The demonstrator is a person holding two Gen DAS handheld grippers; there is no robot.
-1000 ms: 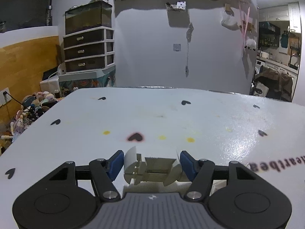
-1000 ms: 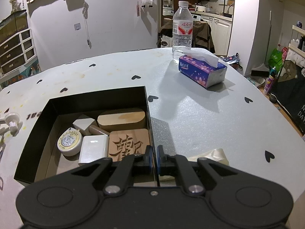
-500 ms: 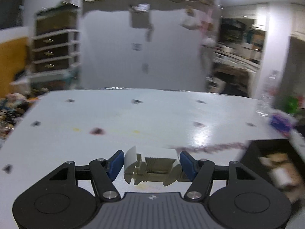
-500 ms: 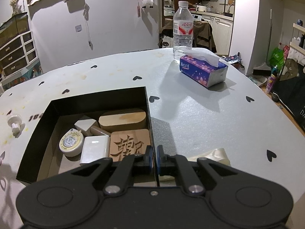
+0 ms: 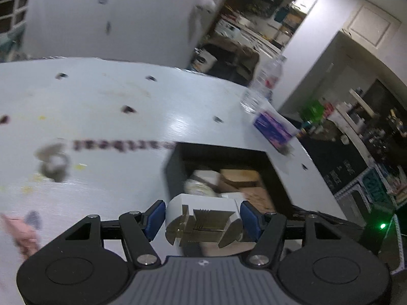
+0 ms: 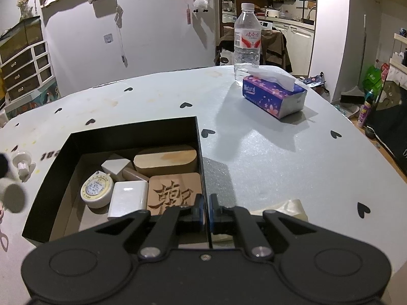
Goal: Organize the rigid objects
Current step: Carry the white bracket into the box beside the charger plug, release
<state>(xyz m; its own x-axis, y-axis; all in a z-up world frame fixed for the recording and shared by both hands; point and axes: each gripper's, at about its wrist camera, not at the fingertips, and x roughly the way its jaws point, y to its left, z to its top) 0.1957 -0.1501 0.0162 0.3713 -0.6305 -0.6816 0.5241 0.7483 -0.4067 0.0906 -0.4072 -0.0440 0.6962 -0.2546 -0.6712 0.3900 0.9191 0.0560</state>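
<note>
Fingers point(image 6: 199, 206) above heart-dotted white table point(image 6: 267, 152).

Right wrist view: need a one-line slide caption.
Right gripper, jaws shut, sits at the near wall of the black box holding wooden blocks, beside a tissue pack and water bottle.

A clear plastic water bottle with a white cap and red label point(image 6: 247, 41) stands upright at the far edge of the pale grey tabletop printed with small black hearts point(image 6: 267, 150). Just in front of it lies a purple flowered tissue pack point(image 6: 273, 96), a white tissue sticking out. A white drawer unit with dark fronts point(image 6: 24, 70) stands by the wall.
</note>
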